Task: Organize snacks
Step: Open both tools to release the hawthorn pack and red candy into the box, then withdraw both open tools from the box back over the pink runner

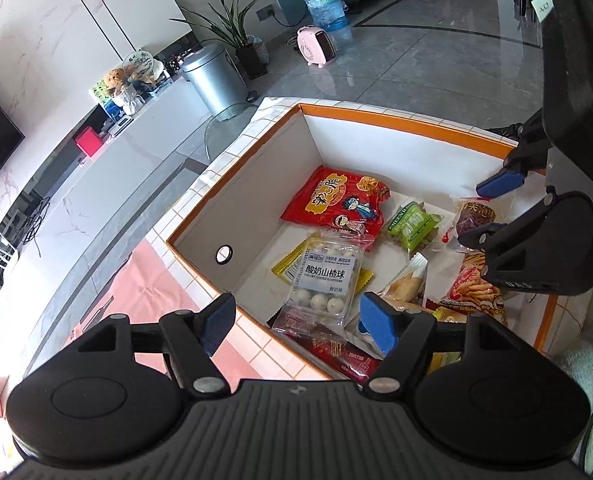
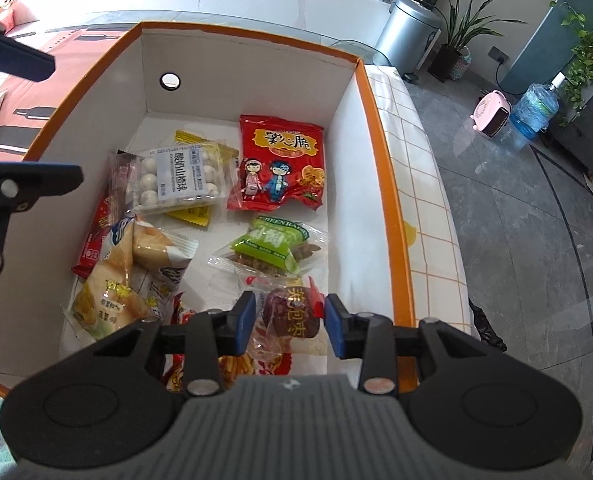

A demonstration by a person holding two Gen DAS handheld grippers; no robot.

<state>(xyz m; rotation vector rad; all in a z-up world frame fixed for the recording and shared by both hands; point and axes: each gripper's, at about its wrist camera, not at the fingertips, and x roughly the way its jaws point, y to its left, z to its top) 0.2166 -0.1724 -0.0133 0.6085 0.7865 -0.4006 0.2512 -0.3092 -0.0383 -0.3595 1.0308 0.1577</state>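
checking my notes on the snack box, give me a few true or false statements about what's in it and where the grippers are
1. The orange-rimmed white cardboard box holds several snack packets. True.
2. The red noodle-snack bag lies outside the box. False: it lies on the box floor.
3. The left gripper has a packet between its pads. False: its jaws stand wide, empty.
4. The right gripper straddles the clear-wrapped dark red date packet. True.
5. The green raisin packet stands upright. False: it lies flat.

Red strip packet (image 2: 92, 240) partly hidden under the clear bread bag (image 2: 136, 276), yellow wrapper (image 2: 190, 213) mostly under the clear tray of white balls (image 2: 176, 178), fries packet (image 2: 236, 366) behind the right tool (image 2: 290, 322)
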